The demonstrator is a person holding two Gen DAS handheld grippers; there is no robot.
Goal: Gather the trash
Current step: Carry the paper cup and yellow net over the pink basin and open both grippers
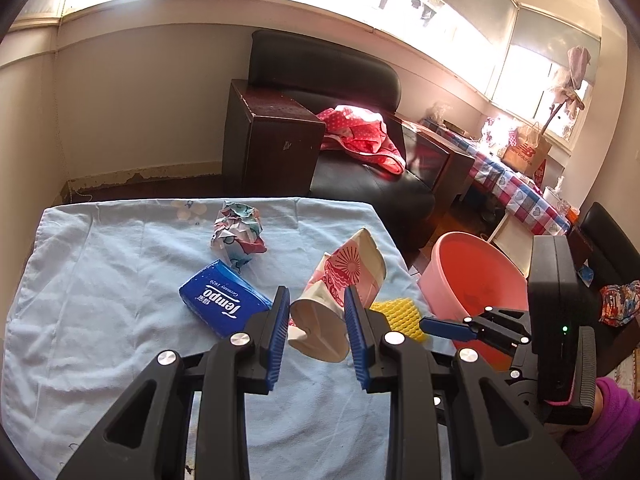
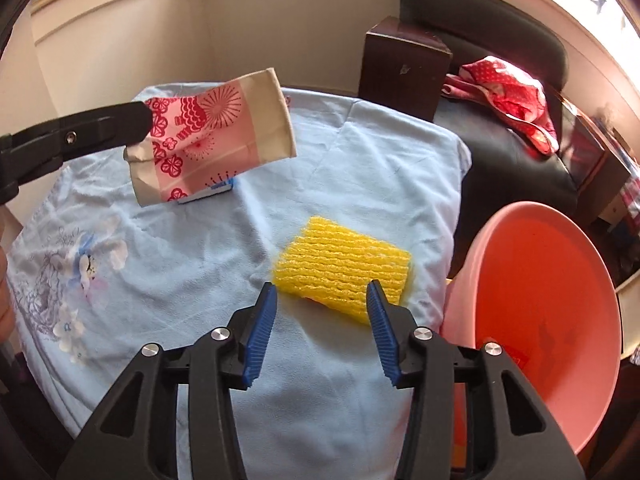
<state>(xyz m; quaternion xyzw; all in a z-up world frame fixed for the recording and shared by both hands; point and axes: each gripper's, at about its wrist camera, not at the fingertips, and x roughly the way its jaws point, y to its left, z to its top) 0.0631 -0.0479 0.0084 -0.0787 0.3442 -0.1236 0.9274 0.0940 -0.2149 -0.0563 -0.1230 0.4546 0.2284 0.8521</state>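
the left gripper [image 1: 316,316] is clamped on a crushed paper cup with a pink and red flower print [image 1: 340,292], lifted clear of the pale blue cloth covering the table [image 1: 120,300]; in the right wrist view the cup [image 2: 212,136] hangs in the air over the far left part of the cloth. the right gripper [image 2: 322,300] stands with its blue pads apart and nothing between them, hovering just near of a yellow foam net sleeve [image 2: 344,264] that lies flat on the cloth close to the table's right edge. a round pink plastic basin [image 2: 548,312] sits just beyond that right edge, lower than the tabletop, with a small red scrap visible inside it.

still on the cloth are a blue pocket tissue pack [image 1: 222,300] reading "tempo" and "germany 1929", near the middle, and a crumpled ball of printed paper [image 1: 239,236] just far of it. the near left part of the cloth is bare.

past the far edge stands a dark brown wooden cabinet [image 1: 272,140] beside a black leather armchair [image 1: 360,128] with a red dotted cloth [image 1: 360,136] on its seat. far right, a brown paper bag [image 1: 526,154] reads "new balance".
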